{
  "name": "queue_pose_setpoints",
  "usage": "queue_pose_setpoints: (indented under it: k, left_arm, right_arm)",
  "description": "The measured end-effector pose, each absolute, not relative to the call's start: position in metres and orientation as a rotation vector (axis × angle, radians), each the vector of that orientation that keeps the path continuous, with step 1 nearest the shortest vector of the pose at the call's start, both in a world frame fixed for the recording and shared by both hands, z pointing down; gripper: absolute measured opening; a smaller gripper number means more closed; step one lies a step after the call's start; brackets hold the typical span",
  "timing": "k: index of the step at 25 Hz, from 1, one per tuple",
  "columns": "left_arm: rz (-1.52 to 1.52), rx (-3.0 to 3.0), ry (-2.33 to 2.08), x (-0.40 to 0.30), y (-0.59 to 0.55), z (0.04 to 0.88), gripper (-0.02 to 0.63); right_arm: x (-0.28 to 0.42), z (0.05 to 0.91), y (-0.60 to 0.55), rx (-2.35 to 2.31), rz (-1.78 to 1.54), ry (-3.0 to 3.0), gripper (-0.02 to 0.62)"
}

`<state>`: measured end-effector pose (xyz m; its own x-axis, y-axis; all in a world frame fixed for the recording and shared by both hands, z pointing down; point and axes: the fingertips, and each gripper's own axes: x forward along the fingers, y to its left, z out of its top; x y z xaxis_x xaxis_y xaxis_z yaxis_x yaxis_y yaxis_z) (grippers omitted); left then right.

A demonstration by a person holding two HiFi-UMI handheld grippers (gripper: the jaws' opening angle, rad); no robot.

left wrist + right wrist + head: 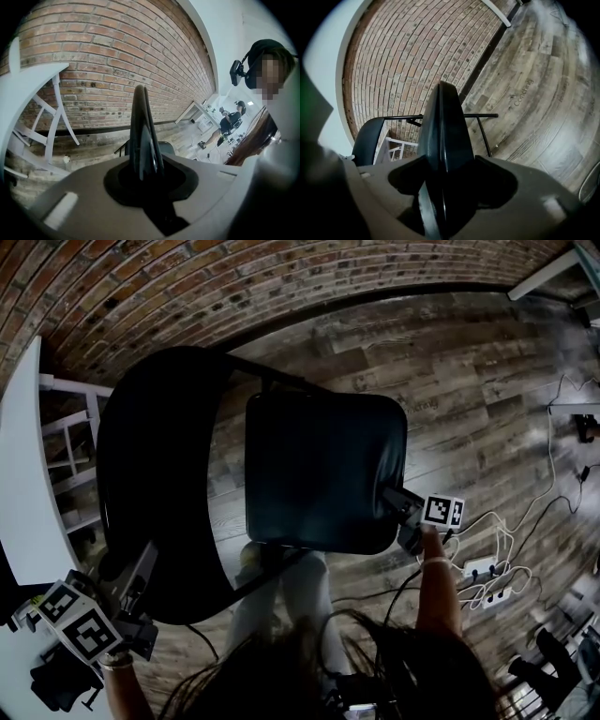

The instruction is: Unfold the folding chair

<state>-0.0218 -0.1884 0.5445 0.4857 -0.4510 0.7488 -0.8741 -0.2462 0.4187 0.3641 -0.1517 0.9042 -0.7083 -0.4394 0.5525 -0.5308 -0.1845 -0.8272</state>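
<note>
Between left gripper [139,576] jaws: thin black rim of the backrest [155,484], clamped.
Right gripper [398,507]: jaws spread wide astride the right edge of the seat [323,470]; no firm clamp evident.
Folding chair [267,427]: on the wood floor [469,381] near the brick wall [187,287]; seat appears swung out near level.
Hazard, seat: unclamped edge may slip free and swing back.
Hazard, frame: one-sided hold on the backrest may tip the chair or skid its legs.
Hazard, cables [487,573]: on the floor beside the right gripper; may snag.
</note>
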Motion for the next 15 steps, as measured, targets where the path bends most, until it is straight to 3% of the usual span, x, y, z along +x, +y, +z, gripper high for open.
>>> queue_pose_setpoints:
  k: [15]
  left_arm:
    - [0.653,1.884,-1.097,-0.028,-0.190,0.556,0.072]
  right_arm:
    - [0.374,0.915,-0.142,1.317,2.009,-1.876,0.318]
